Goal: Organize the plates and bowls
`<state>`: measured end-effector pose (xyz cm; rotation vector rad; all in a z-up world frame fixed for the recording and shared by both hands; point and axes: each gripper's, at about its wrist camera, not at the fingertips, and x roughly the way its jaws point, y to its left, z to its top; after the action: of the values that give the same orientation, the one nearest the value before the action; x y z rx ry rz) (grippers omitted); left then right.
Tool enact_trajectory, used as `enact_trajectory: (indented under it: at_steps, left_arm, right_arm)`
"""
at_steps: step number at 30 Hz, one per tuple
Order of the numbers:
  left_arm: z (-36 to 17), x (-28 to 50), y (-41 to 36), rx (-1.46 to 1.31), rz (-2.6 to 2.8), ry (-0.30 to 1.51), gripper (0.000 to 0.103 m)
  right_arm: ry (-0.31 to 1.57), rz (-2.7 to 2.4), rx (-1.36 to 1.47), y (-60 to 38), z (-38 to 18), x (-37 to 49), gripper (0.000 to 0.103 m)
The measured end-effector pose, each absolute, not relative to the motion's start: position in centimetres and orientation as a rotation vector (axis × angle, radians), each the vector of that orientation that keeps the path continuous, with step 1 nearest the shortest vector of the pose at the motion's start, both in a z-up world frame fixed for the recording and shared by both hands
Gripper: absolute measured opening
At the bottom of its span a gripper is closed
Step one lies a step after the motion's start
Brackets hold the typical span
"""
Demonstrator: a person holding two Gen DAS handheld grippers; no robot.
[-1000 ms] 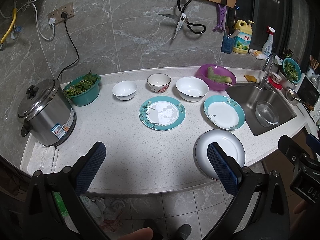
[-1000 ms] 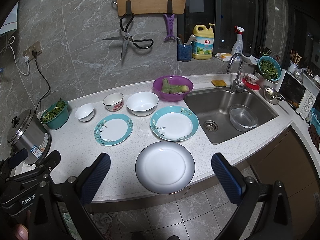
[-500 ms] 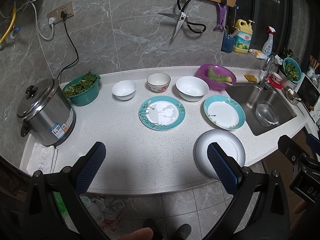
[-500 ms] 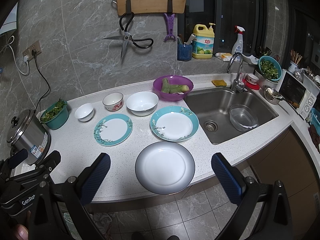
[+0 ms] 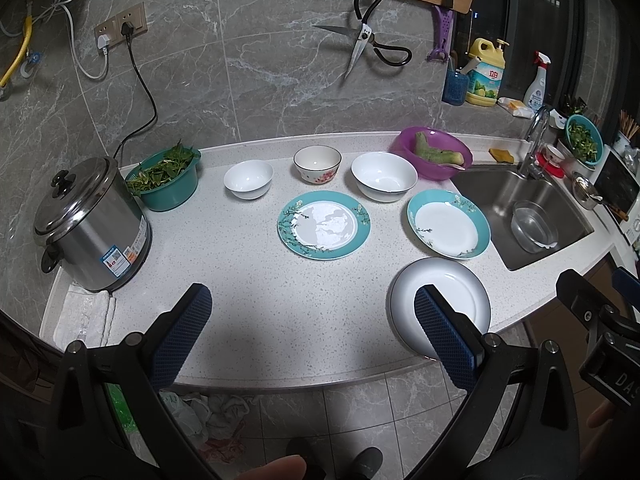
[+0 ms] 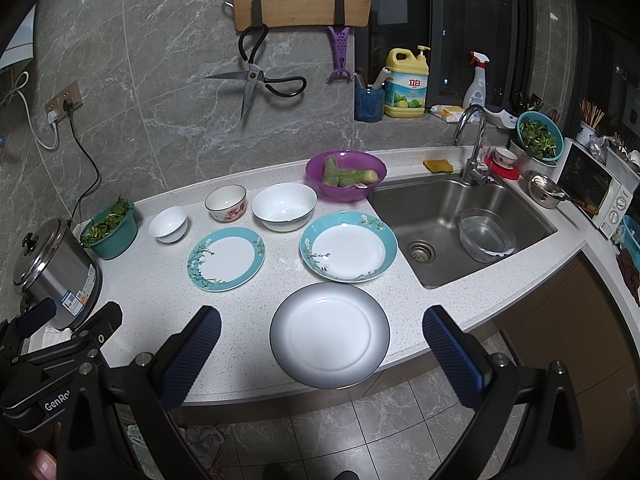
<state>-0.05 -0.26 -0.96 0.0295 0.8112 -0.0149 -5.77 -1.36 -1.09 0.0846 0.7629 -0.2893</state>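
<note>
Both the left gripper [image 5: 308,320] and right gripper [image 6: 320,340] hover with jaws spread wide, empty; white plate [image 6: 329,334] overhangs the tabletop's [image 5: 256,296] front edge.

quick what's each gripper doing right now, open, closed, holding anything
Left gripper: open, holding nothing, above the counter.
Right gripper: open, holding nothing, lined up over the white plate.

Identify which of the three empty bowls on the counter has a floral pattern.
The middle bowl, between the small plain white bowl and the large plain white bowl; it alone shows pink flowers on its side.
</note>
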Motion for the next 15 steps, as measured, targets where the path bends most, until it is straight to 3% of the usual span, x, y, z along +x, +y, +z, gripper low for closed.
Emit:
enact_trajectory:
  at_steps: [15]
  left_arm:
    - [-1.22, -0.10, -0.68, 0.032, -0.015, 0.816, 0.103]
  right_arm:
    - [0.763, -0.289, 0.084, -0.97, -1.01, -5.77, 0.103]
